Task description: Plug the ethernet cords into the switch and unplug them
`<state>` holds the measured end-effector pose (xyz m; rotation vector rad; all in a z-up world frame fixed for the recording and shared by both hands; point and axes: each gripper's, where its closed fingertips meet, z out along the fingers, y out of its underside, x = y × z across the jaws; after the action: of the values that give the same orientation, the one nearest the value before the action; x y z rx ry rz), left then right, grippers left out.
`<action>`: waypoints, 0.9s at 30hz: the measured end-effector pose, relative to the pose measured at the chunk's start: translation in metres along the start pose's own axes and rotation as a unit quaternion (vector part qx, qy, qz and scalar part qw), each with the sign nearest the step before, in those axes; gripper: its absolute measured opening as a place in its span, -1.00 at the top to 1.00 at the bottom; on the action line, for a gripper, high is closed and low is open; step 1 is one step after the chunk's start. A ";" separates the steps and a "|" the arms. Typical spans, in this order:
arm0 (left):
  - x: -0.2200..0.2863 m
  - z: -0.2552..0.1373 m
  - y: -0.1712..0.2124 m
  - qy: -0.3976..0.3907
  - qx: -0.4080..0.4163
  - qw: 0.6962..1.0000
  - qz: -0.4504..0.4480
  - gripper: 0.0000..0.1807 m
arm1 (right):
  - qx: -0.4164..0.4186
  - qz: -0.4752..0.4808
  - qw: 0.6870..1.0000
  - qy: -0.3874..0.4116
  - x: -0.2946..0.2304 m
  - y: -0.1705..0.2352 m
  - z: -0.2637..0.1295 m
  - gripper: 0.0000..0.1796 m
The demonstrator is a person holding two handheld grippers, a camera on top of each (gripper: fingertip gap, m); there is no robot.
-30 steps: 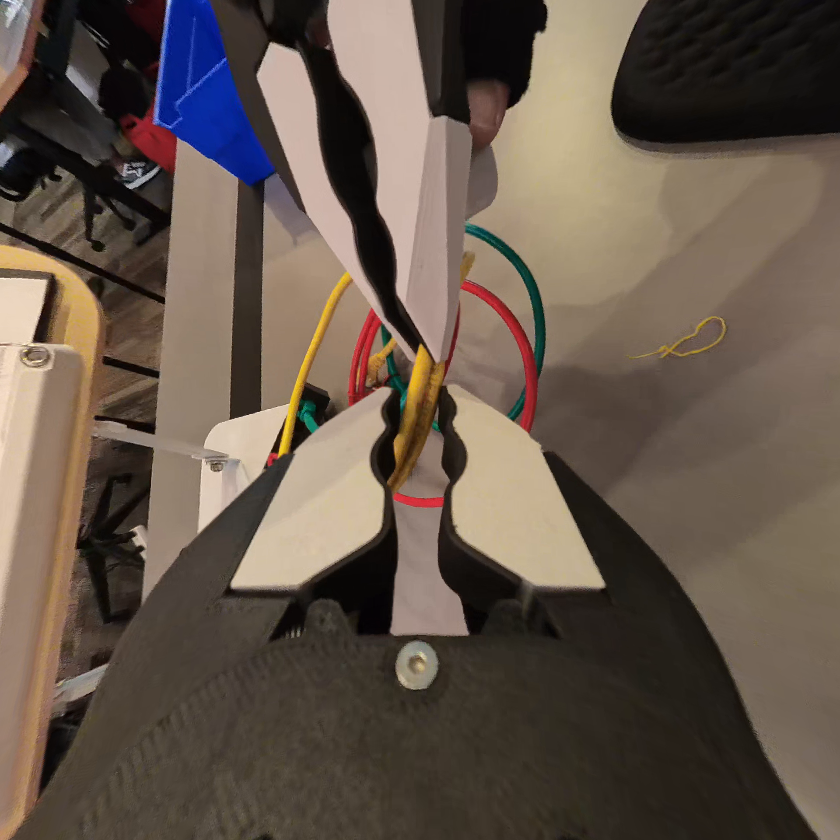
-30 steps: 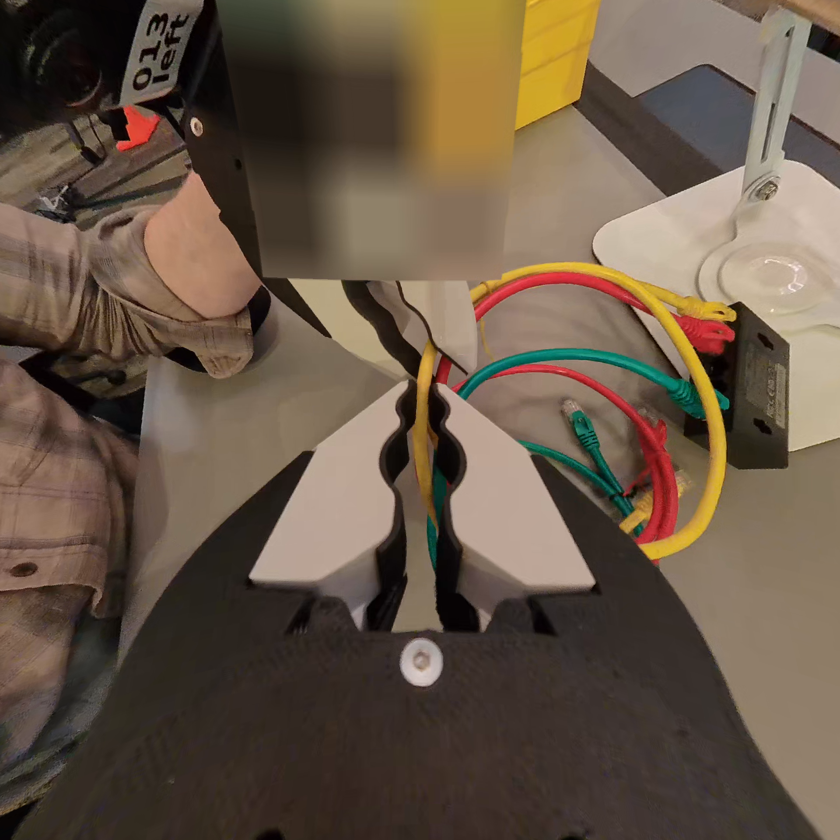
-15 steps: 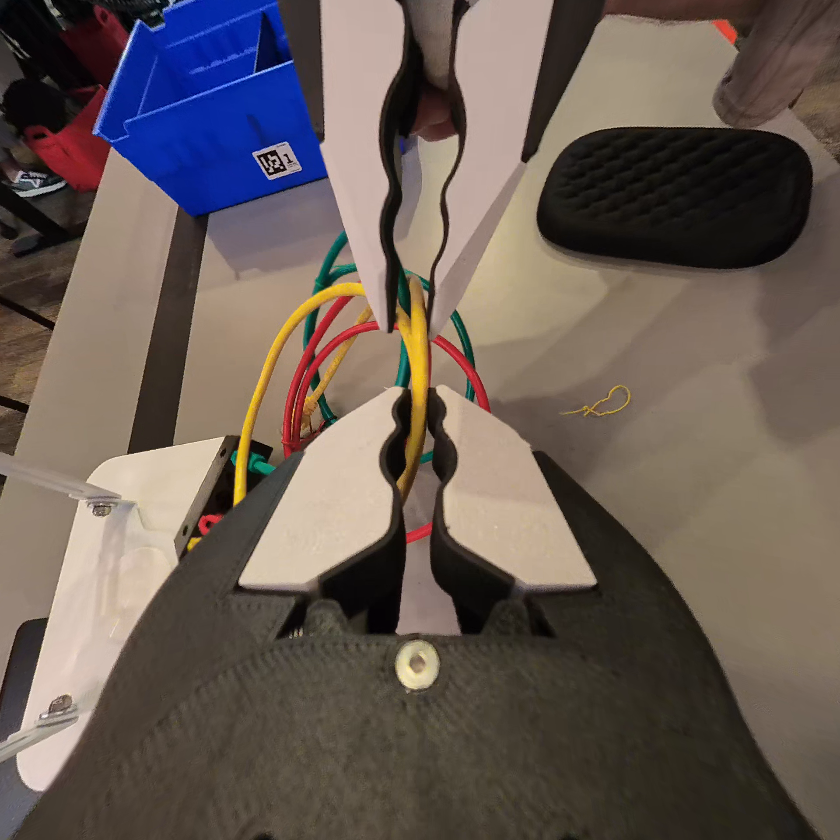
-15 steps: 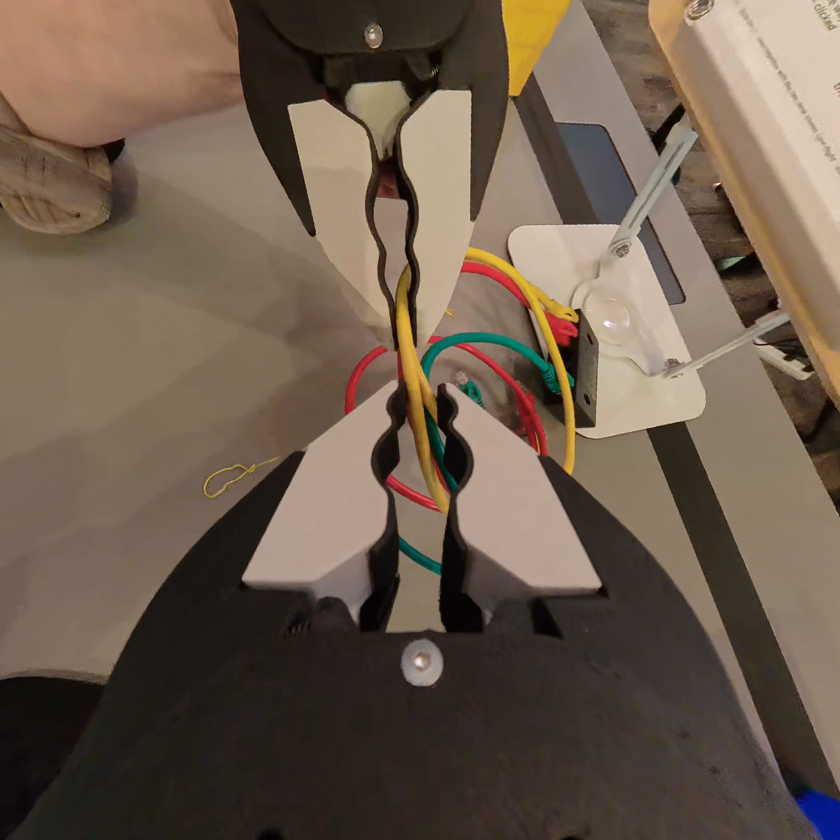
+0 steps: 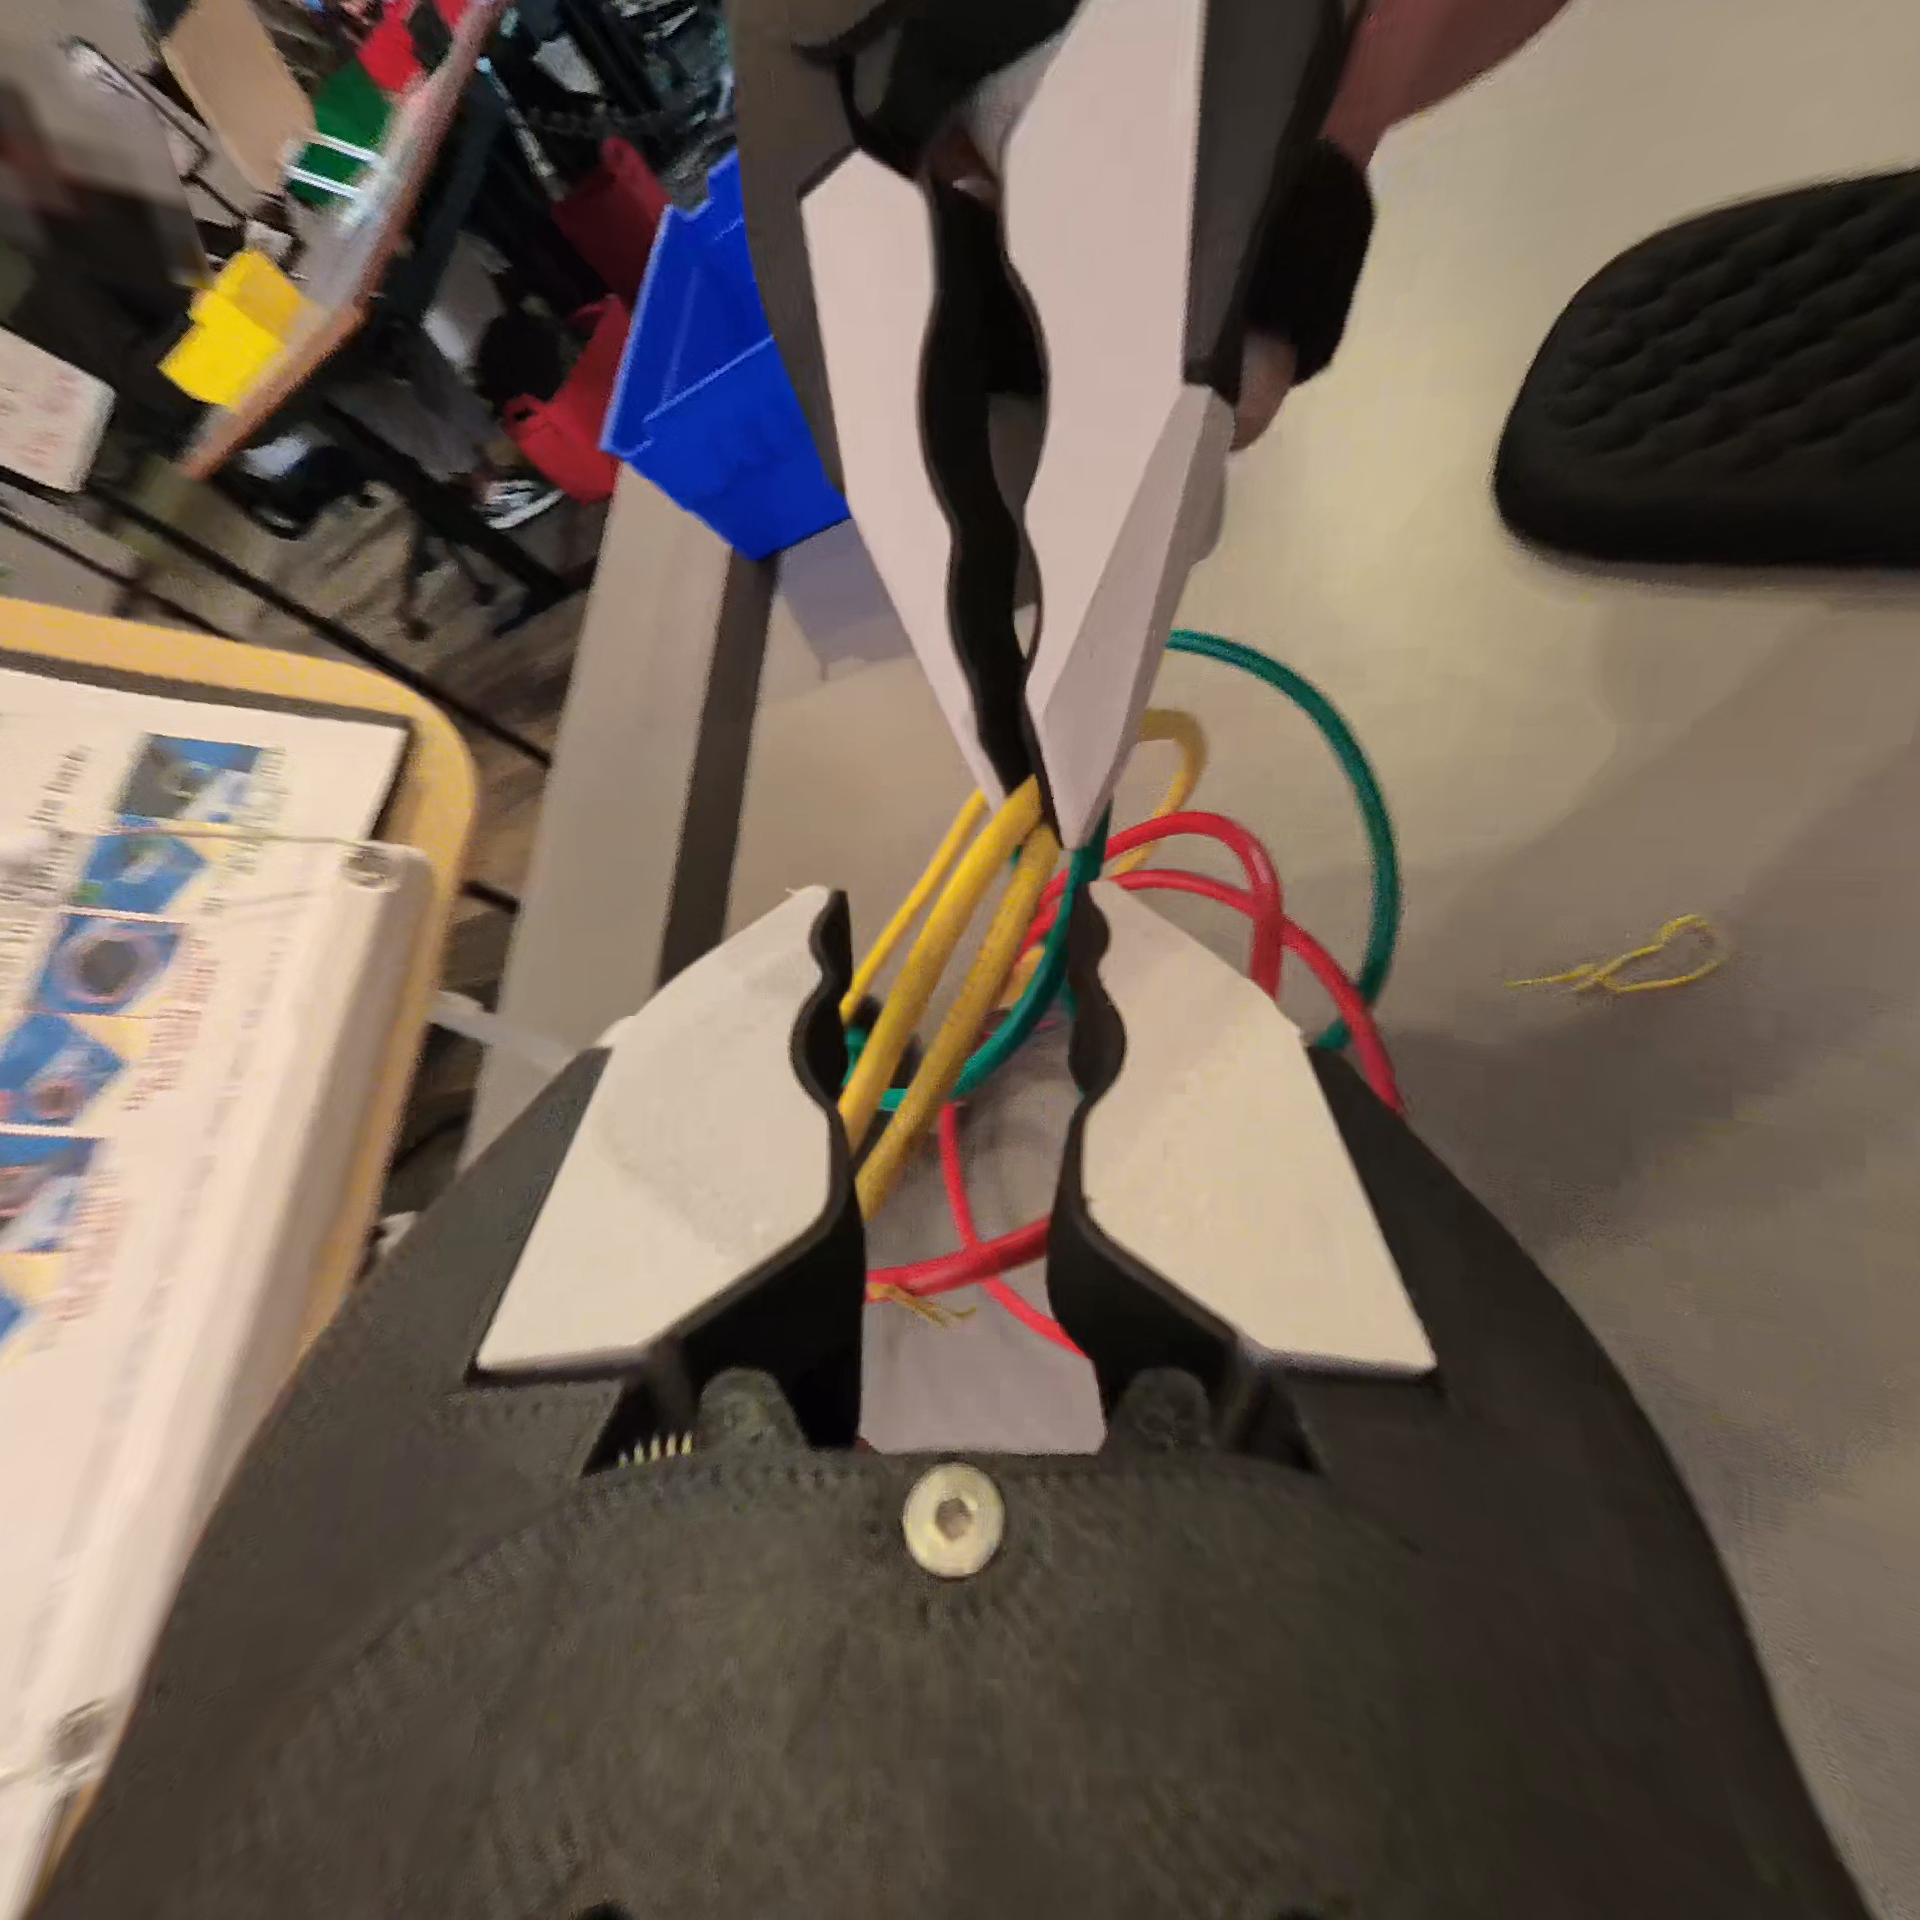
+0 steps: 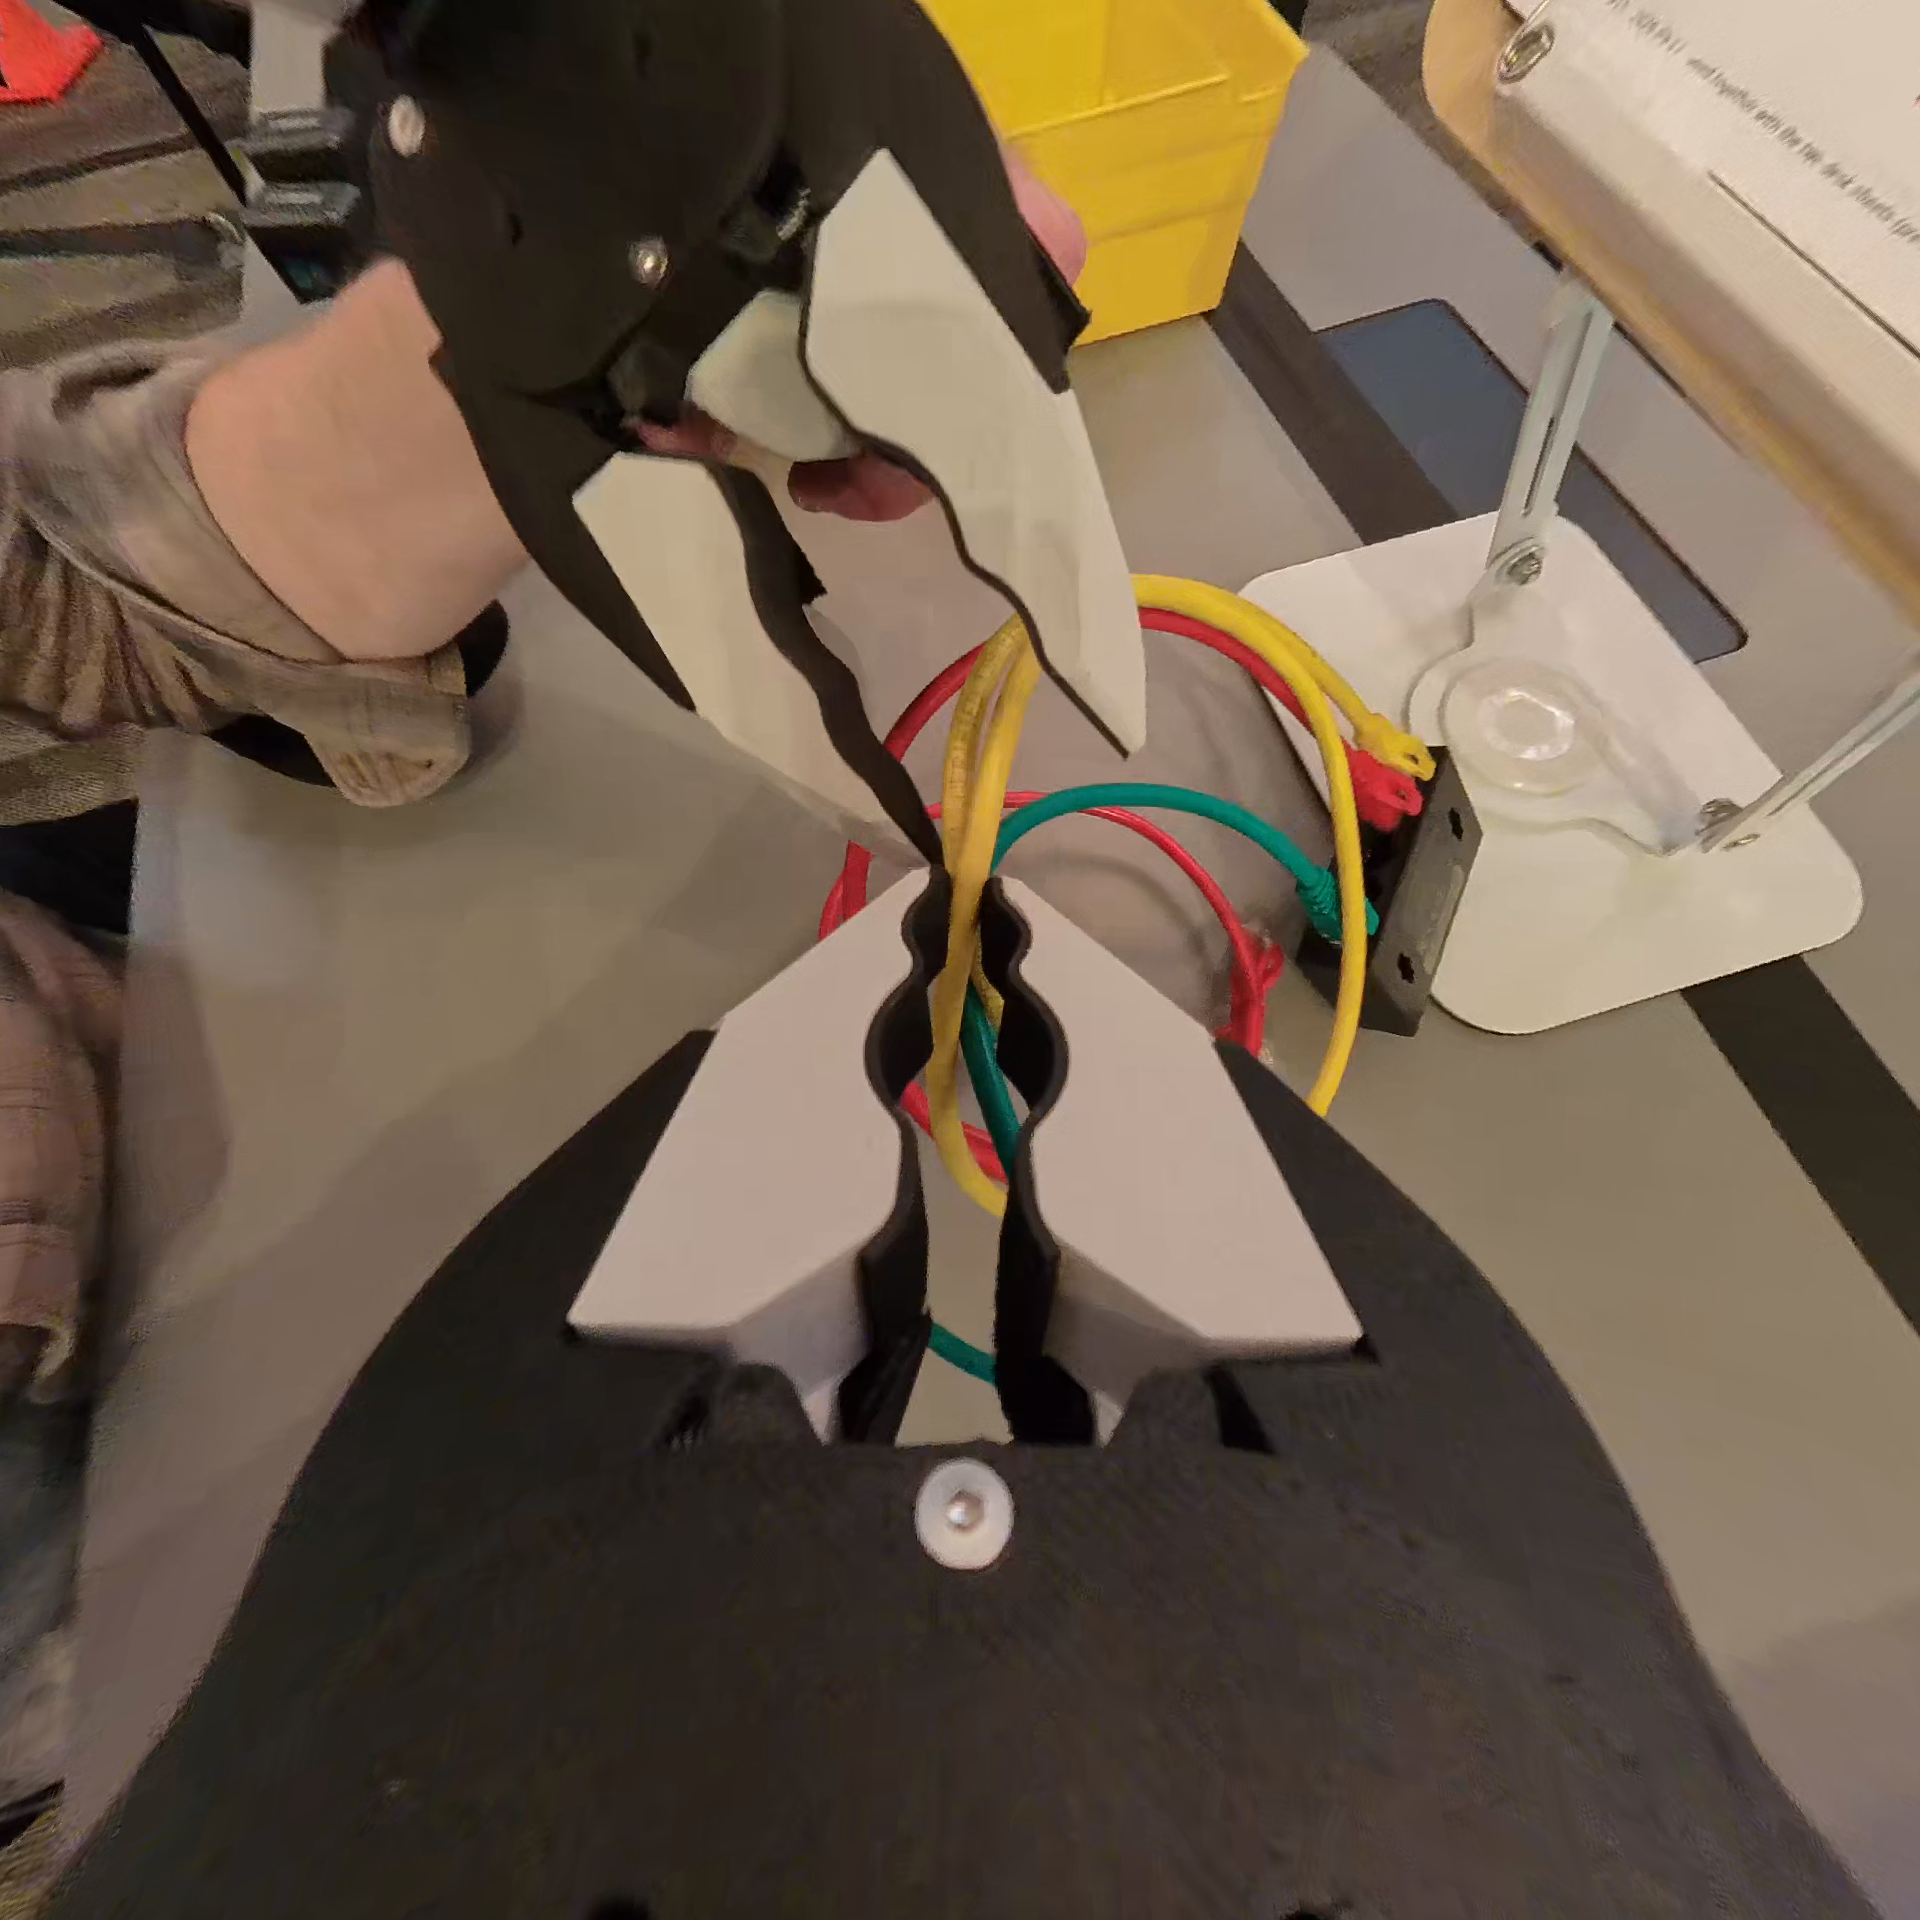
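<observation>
Right tongs (image 6: 961, 894) pinch the yellow cord (image 6: 1340, 883), which loops toward the switch (image 6: 1423, 904); left tongs (image 5: 961, 914) gape wide, farther off.

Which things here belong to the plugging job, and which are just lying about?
Job:
- switch
- yellow cord, pinched in the right gripper
- red cords
- green cord
- left gripper, open

Lying about:
- yellow bin
- blue bin
- black pad
- yellow twist tie

The switch (image 6: 1418, 894) hides its ports, turned away beyond the right fingers (image 6: 1132, 1091); behind the left fingers (image 5: 727, 1122) it is hidden altogether.
</observation>
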<state>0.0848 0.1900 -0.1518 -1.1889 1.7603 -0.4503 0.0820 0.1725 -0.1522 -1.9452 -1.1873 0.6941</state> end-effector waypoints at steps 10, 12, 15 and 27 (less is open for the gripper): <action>-0.002 -0.005 -0.003 -0.037 -0.039 0.996 0.067 0.85 | -0.032 -0.027 0.999 0.004 0.003 -0.011 -0.005 0.94; -0.007 -0.010 -0.007 -0.041 -0.014 0.998 0.044 0.85 | 0.001 -0.045 0.998 0.032 0.010 -0.017 -0.009 0.66; -0.012 -0.017 -0.015 -0.036 0.029 0.999 0.013 0.86 | -0.024 -0.085 0.995 0.048 0.015 0.002 -0.010 0.58; -0.042 -0.056 -0.036 -0.052 0.199 0.974 -0.097 0.88 | -0.049 0.040 0.998 0.028 0.030 0.070 -0.009 0.22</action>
<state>0.0607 0.1994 -0.0777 -1.0757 1.3853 -0.8016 0.1361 0.1760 -0.2059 -2.0888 -1.1346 0.6290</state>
